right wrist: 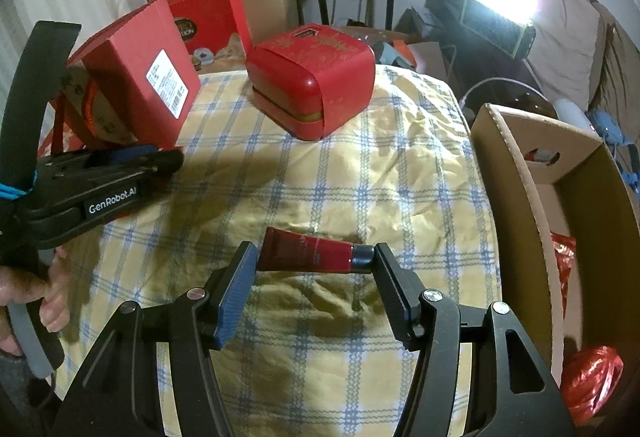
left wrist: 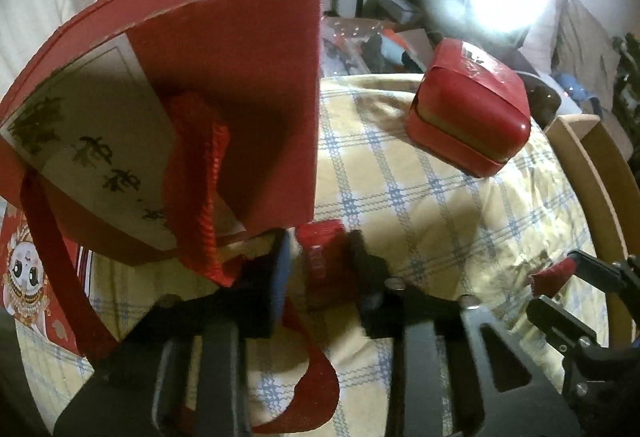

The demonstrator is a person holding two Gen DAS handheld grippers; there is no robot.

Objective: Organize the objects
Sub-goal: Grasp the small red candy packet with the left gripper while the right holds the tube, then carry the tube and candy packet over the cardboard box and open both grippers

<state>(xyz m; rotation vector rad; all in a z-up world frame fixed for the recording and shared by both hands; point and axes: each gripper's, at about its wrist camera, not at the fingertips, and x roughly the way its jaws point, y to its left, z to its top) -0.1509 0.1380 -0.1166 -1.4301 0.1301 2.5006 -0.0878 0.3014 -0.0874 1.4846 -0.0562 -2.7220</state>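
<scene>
While your right jaws carry the tube: the right gripper is clamped on the red tube end to end, 1 pad on the crimped tail and the other on the dark cap, low over the checked cloth on the tabletop.
Tube risk: that grip has only 2 small contact spots. A quick swing could let the tube pivot and pop out. A harder squeeze could buckle the soft body.
Left jaws: the left gripper is clenched on a small red item, just in front of the open red carton.
Left risk: a red ribbon curls under those jaws. I can't tell whether it is pinched too. If it is, lifting would likely drag the tilted carton over.
Cardboard box: the cardboard box at your right looks like the likely drop spot. Its near wall stands high, so a low sweep could knock the tube against the rim.
Red case: the rounded red case sits well clear behind, so it is no obstacle.
</scene>
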